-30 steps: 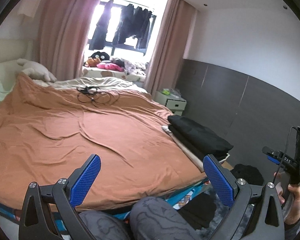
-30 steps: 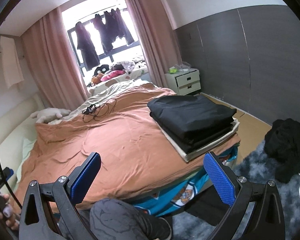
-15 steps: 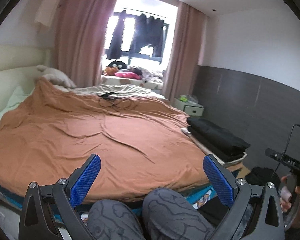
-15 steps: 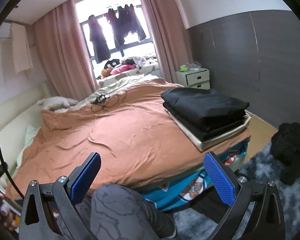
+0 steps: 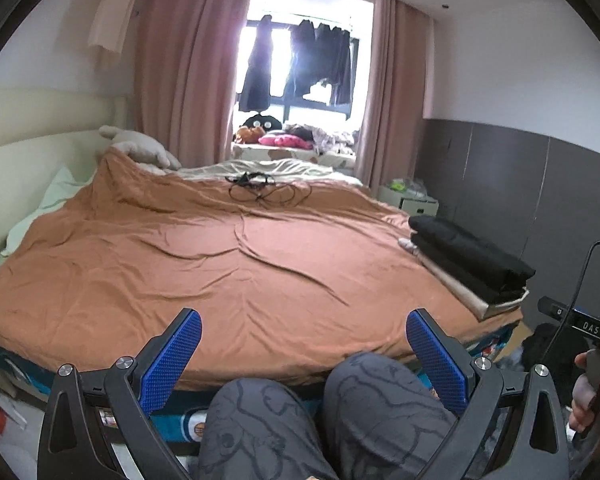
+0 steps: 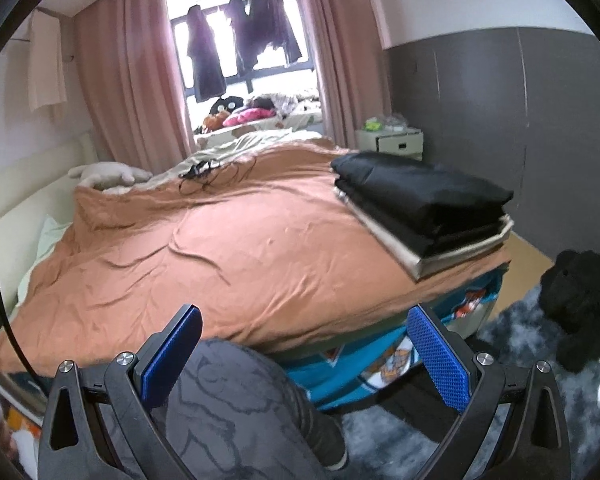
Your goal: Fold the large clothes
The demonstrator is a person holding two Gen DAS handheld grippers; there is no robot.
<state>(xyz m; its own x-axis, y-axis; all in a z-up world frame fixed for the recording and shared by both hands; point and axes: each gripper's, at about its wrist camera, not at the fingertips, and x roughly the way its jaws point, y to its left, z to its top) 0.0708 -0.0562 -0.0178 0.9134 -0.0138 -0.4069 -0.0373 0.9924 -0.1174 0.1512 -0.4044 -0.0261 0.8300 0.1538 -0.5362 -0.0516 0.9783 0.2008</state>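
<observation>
Bedroom: orange bedspread [image 5: 228,264] bare, folded black stack [image 6: 424,196] at bed corner. My left fingers [image 5: 304,354] wide, empty; right fingers [image 6: 304,354] wide, empty.

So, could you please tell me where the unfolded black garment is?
In the right wrist view, the black garment lies heaped on the grey rug at far right, beyond the bed's corner.

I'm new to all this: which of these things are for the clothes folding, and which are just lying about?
Job: folded black stack; black clothes heap on floor; left gripper and right gripper, both open.

Lying about: cables; plush toy; nightstand.
</observation>
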